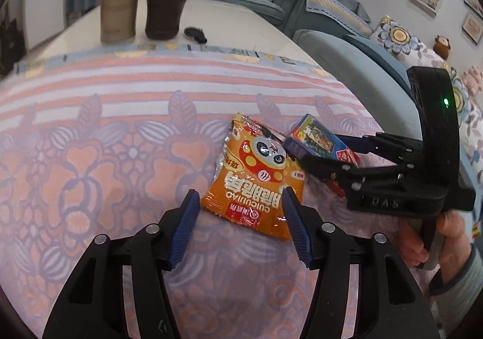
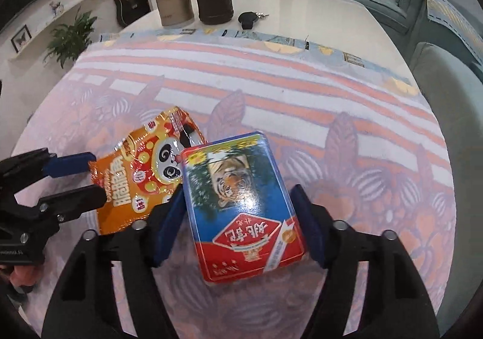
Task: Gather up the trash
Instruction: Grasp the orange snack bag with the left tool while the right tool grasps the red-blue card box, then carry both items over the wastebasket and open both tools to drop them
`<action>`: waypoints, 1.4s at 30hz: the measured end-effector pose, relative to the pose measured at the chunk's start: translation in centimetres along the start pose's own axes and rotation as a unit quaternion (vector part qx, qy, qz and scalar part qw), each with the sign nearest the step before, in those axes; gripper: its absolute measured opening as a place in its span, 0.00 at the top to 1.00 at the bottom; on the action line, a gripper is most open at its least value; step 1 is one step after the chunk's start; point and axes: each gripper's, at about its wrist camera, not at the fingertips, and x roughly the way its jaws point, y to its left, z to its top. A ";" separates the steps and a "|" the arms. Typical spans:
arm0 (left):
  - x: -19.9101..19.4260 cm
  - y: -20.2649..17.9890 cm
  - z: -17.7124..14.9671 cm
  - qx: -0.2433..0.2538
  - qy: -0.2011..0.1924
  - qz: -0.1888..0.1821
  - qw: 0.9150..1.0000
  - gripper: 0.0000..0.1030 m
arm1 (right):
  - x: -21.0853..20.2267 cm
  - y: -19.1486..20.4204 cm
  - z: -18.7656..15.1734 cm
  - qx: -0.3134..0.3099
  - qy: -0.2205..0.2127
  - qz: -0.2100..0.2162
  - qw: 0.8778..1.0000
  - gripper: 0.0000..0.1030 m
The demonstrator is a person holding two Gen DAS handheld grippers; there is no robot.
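1. As the left wrist view looks down its own fingers, the left gripper [image 1: 241, 218] is spread wide around the near edge of the orange snack bag [image 1: 255, 171] – not squeezing it. The bag lies flat on the flowery cloth [image 1: 90, 142]. Just beside it, the right gripper [image 1: 308, 155] reaches in at the card box [image 1: 317, 139].
2. In the right wrist view, the right gripper [image 2: 238, 224] has 1 pad on each side of the card box [image 2: 241, 200], which leans on the bag [image 2: 142, 170]. I cannot tell if the pads squeeze it yet.
3. The step looks like grabbing – both pieces of trash sit between fingers. Next, each gripper needs to close, then lift.
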 end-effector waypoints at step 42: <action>-4.1 -29.2 -0.6 0.176 -0.032 -0.198 0.964 0.98 | -26.5 -17.1 -22.3 0.297 -0.168 -0.122 0.932 0.44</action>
